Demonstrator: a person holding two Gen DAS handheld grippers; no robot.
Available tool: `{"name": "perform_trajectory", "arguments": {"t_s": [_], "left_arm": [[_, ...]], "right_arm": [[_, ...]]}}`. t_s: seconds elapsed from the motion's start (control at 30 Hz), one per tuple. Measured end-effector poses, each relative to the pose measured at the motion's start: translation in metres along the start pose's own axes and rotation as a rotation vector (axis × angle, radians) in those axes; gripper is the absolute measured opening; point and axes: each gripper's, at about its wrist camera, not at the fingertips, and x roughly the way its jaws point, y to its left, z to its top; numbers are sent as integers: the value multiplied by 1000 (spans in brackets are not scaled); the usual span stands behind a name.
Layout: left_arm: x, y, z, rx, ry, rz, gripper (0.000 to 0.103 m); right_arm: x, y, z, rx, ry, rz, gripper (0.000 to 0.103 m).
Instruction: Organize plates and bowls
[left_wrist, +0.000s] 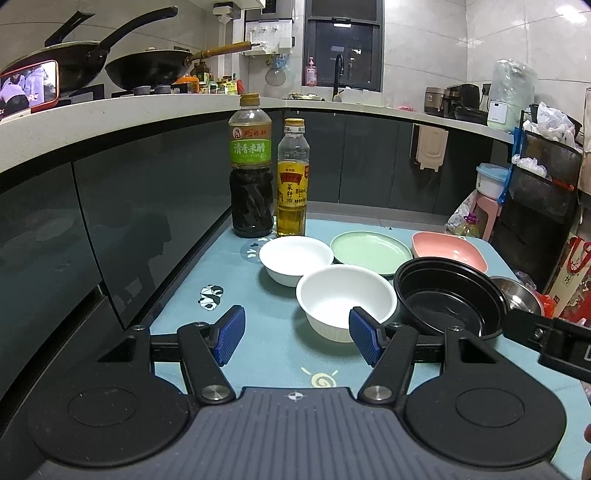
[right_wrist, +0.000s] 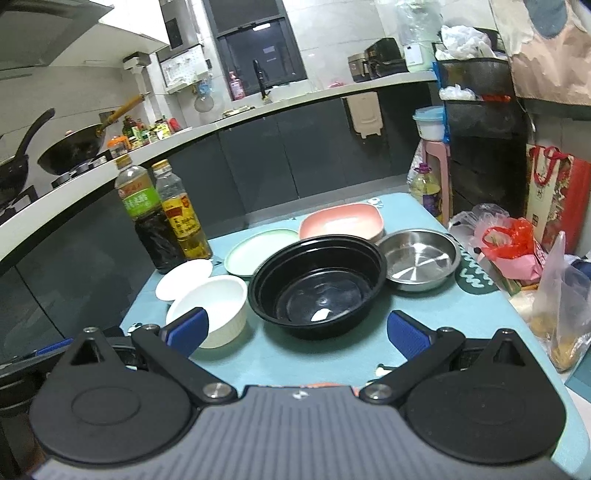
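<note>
Nothing had yet been stacked: the dishes lay singly on the blue-covered bench (right_wrist: 325, 354), crowded toward its far half, which suggested the sorting was only about to start. The left gripper (left_wrist: 297, 334) hovered low over the near bench with its fingers spread wide and empty, the right-hand pad just at the rim of the near white bowl (left_wrist: 345, 301). The right gripper (right_wrist: 295, 330) was likewise wide open and held nothing, aimed at the black bowl (right_wrist: 317, 286), a likely first pick. Behind these sat a second white bowl (left_wrist: 295, 258), a green plate (left_wrist: 371, 252), a pink dish (right_wrist: 341, 221) and a steel pan (right_wrist: 419, 260); the black bowl touched or nearly touched the near white bowl, the pink dish and the steel pan, so rims left little gap for a finger between them. A vinegar bottle (left_wrist: 251, 166) and an oil bottle (left_wrist: 292, 179) stood upright at the far-left corner, just beside the far white bowl, and could be tipped by a careless sweep. Open room lay in the near strip of bench before the grippers; the left edge ran along dark cabinet fronts, and the right edge was hemmed by bags (right_wrist: 511, 247).
</note>
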Motion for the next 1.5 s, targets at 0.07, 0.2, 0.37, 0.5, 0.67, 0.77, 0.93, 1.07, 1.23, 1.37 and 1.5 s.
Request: {"name": "perform_trajectory", "arguments": {"t_s": [0.07,0.2,0.37,0.5,0.67,0.77,0.93,1.07,1.23,1.37,1.5], "left_arm": [[-2,1,1,2,1,-3,59],[-5,2,2,9,-3,-2,59],[-5,0,2,9,1,-7,59],[-5,0,1,14,6,-11,59],[-6,-2,2,14,21,-15,59],[-6,-3,0,7,20,-19,59],[-4,-10,4,17,42,-39,59],[-2,-19,11,17,54,-100,59],[6,-35,15,50,79,-162,59],[18,-42,16,10,160,-264,50],[38,-46,18,-88,266,-329,44]], "right_arm": [[-1,4,1,-8,-3,6,33],[-1,7,3,-12,-5,19,33],[-2,7,3,-8,-8,15,33],[-1,7,3,-4,-7,18,33],[-4,4,2,3,3,14,33],[-7,1,2,6,-13,9,33],[-7,-7,2,21,-9,2,33],[-5,-17,5,41,-5,-11,33],[11,-31,11,94,64,-18,33],[23,-45,14,123,107,-24,32],[36,-57,16,160,139,-28,31]]}}
